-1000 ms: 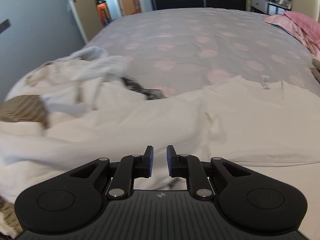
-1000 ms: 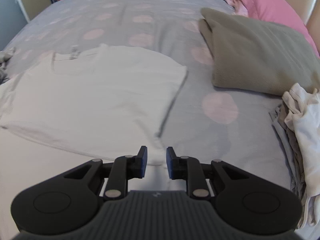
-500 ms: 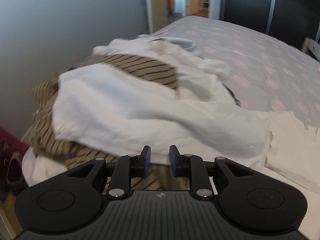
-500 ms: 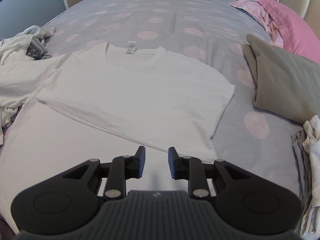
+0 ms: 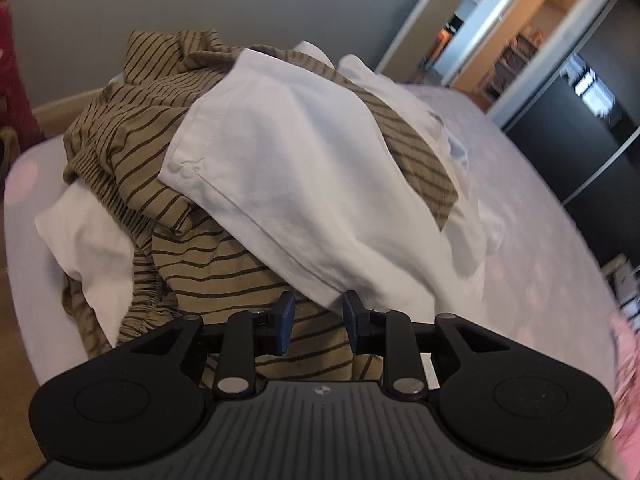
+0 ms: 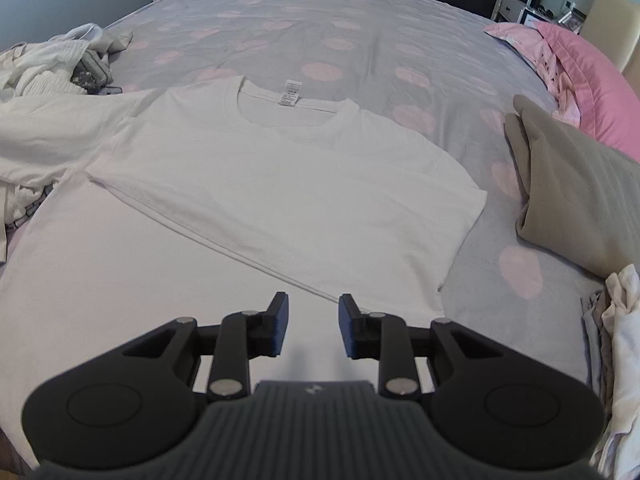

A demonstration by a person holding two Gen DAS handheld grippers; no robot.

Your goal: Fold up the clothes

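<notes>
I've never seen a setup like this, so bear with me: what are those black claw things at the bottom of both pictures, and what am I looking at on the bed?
No robot here: a person holds a black two-finger gripper in each hand, and a wide-angle camera on each looks along its fingers. The left gripper faces a heap of unfolded laundry: a white cotton garment draped over a tan shirt with dark stripes. The right gripper hovers over a white T-shirt spread flat, collar away, on the grey bedspread with pink dots. A folded beige garment and a pink pillow lie to its right. Both grippers are open and hold nothing.
</notes>
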